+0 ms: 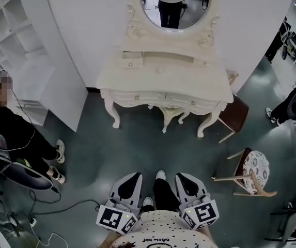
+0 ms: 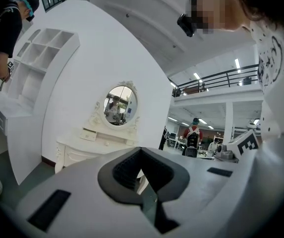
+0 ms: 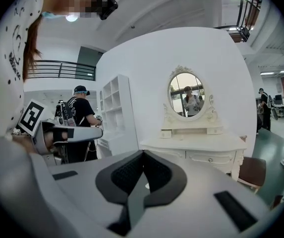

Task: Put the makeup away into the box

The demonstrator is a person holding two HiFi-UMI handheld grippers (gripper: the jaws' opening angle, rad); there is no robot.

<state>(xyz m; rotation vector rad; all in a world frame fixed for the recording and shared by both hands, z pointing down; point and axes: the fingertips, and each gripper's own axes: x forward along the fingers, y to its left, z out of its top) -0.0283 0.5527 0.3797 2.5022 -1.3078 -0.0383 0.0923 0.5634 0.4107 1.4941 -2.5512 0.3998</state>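
A white dressing table with an oval mirror stands across the floor ahead of me, with a small drawer unit on its top. I cannot make out any makeup or box at this distance. My left gripper and right gripper are held low, close to my body and side by side, well short of the table. Both are shut with nothing between the jaws. In the left gripper view the left gripper points toward the table. In the right gripper view the right gripper faces the table.
A person in black sits at the left, with cables on the floor nearby. A white shelf unit stands at the back left. A brown stool is beside the table, and a chair with a patterned seat is at the right.
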